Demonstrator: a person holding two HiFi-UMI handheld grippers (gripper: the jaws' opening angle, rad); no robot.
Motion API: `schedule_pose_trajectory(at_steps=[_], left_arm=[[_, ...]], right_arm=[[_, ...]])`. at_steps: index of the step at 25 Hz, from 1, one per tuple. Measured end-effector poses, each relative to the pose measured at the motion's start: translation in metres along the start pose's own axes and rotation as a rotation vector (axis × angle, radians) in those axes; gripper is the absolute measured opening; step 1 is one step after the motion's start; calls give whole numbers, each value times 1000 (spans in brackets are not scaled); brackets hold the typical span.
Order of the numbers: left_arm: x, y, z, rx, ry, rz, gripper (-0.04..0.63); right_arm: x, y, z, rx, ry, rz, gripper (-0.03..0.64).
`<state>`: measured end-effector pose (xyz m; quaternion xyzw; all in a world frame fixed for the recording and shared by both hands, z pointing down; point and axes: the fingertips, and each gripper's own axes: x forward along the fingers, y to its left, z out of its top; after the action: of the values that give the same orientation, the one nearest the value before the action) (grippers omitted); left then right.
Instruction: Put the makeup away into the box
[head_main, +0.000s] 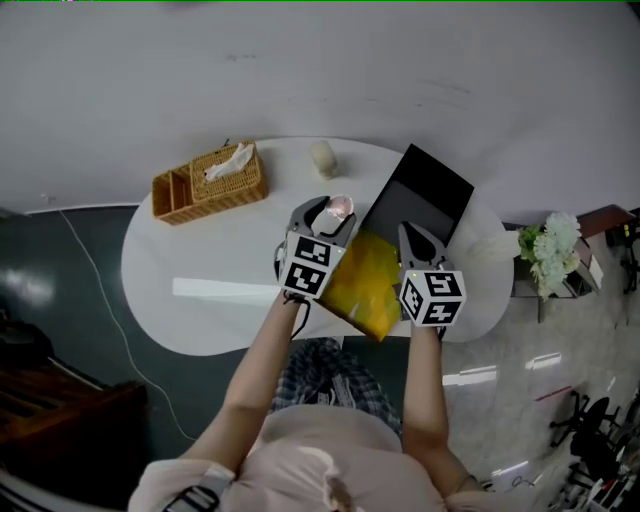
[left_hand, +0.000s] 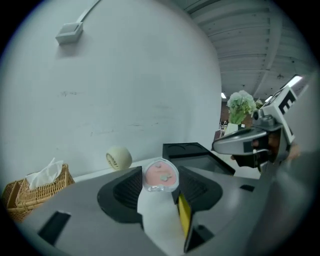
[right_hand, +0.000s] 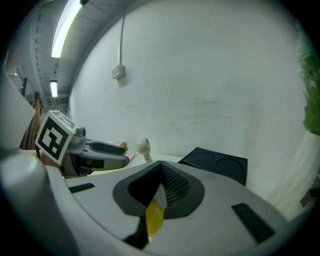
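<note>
Pink blush compact (left_hand: 161, 175), in its clear round case, is pinched at the tips of the left tongs (left_hand: 159, 184) and held in the air above the white table (head_main: 200, 290). It sits just over the upper left edge of the yellow pouch (head_main: 365, 285) and a little left of the open black box (head_main: 420, 195). The step in hand looks like the carry, with one piece of makeup out of the pouch and on its way to the box. The pouch hangs between the two tools. The right tongs (right_hand: 161, 192) are pressed together on a thin fold of its yellow edge, so that hand seems to be steadying the pouch and keeping it off the table. Next, the left tongs need to swing right until the compact is over the box's open tray. Then comes a slow drop and a release once the case rests flat, and the right hand should keep the pouch clear of that path. Both bare forearms reach forward from the body, the left slanting inward and the right nearly straight. Each tool tips gently downward with its marker cube turned up toward the head camera.
</note>
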<state>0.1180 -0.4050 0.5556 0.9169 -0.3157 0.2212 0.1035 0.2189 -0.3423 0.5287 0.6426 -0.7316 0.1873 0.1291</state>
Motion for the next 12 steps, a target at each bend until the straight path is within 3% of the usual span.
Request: schedule_pose_trajectory(at_steps=[5,12], left_arm=[[-8,-51,6,25,-8,-67,245],[0,-114,-23,34,53,-163,245]], right_arm=[[-27,-8,-5,8,-12,-31,15],[-56,-22,-27,40,0,-68,15]])
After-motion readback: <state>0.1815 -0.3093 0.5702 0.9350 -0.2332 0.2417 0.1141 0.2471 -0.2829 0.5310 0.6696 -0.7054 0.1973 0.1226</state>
